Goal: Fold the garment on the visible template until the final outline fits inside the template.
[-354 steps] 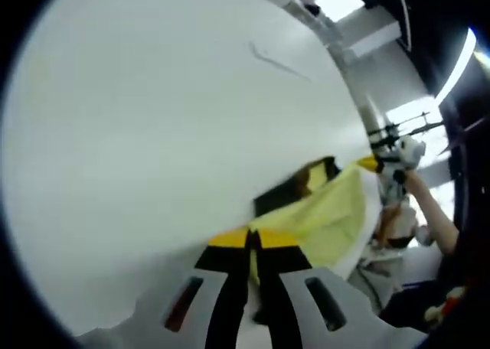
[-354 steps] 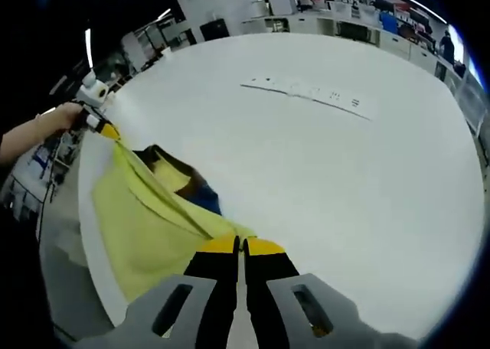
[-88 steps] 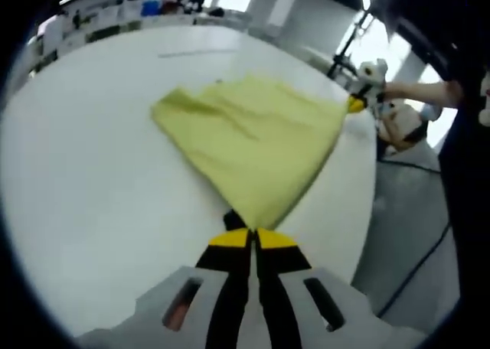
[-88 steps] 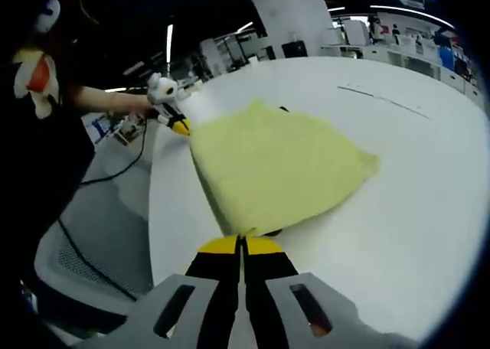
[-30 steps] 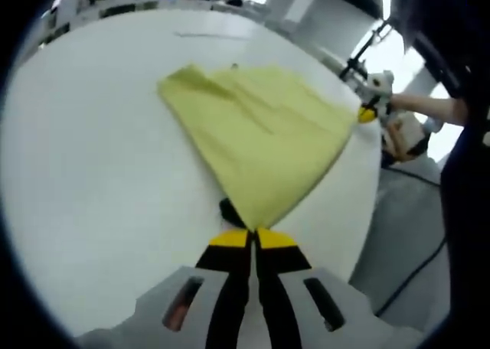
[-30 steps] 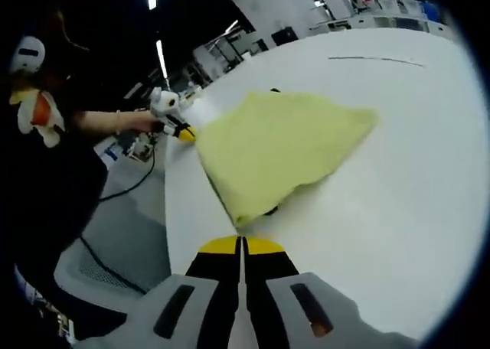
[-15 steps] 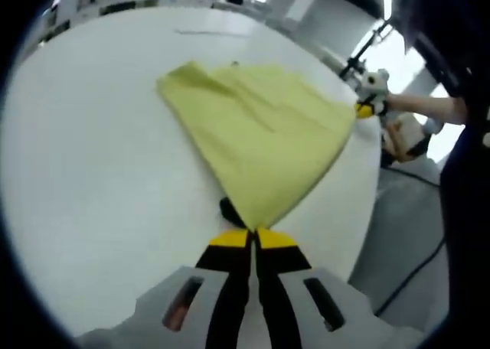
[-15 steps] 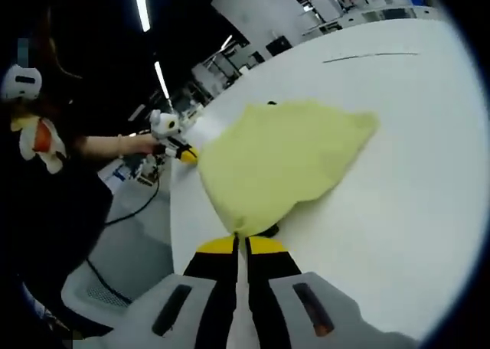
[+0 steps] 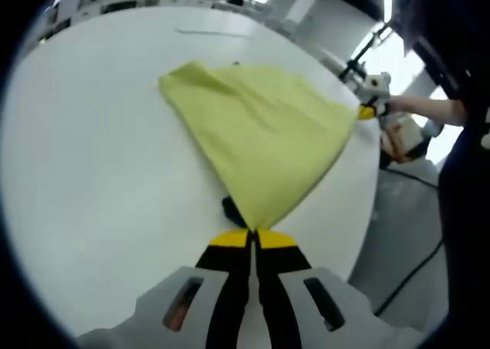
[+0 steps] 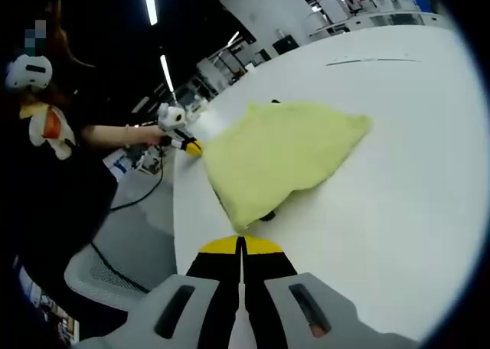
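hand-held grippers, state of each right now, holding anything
Left hand-held gripper: closed on a corner of the yellow garment.
Right hand-held gripper: closed, holding nothing; the garment corner lies just ahead.

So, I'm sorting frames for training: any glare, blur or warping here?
Left gripper view: bright windows blow out beside the right tongs, and the table edge bows. Right gripper view: dark left side, soft overall, and the yellow garment has little fine detail.

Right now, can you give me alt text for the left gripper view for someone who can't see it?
A yellow garment lies spread on a white table, its near corner pinched in the shut left tool. At its far corner, the right tool is held by a hand.
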`<state>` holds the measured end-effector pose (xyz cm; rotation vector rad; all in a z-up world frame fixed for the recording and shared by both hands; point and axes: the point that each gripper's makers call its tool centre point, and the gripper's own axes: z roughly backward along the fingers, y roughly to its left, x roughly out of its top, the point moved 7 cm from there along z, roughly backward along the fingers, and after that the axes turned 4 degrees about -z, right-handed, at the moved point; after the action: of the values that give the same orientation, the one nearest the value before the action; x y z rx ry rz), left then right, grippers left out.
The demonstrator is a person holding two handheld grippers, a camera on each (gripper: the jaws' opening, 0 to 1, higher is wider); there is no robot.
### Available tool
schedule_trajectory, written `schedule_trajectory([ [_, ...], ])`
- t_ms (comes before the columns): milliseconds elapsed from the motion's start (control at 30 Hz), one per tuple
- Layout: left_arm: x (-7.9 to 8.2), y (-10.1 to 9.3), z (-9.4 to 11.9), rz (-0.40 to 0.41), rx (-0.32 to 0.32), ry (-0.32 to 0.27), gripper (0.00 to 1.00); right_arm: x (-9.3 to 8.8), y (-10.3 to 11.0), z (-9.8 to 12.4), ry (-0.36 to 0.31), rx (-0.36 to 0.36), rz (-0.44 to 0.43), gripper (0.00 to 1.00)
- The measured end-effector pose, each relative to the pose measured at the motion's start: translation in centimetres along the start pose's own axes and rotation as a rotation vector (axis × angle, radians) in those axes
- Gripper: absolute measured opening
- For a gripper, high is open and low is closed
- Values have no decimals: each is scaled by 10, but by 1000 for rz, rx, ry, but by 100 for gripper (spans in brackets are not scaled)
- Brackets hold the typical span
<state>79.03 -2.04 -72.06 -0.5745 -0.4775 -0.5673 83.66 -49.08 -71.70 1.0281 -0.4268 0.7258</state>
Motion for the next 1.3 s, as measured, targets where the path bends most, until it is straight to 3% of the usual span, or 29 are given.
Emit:
schedule_trajectory([
  [133,0,0,0,-3,-1,5,0,-2,2,-2,4,-15,-25,1],
  [200,0,0,0,-2,-1,7,0,-4,5,-8,22,-3,-92,3],
  [267,0,-1,0,0,-1,7,0,-3,3,-14,17,-15,-86,12],
  [467,0,-1,0,4,-1,5,0,5,3,-27,-13,-9,-58,18],
  [533,0,-1,0,7,-1,4,0,6,4,-31,-12,-1,-53,17],
  [667,-1,-1,0,10,-1,3,0,7,10,-34,-18,15,-14,1],
  [933,-1,-1,1,6,-11,6,0,-2,14,-21,19,37,25,1],
  [1067,-3,3,4,-3,-8,19,0,-18,8,-8,173,11,51,1],
  [1200,-4,3,6,20,-17,17,0,-8,10,1,93,-6,23,1],
  [1300,-4,0,4,20,-26,24,0,-9,10,-5,103,-11,-56,1],
])
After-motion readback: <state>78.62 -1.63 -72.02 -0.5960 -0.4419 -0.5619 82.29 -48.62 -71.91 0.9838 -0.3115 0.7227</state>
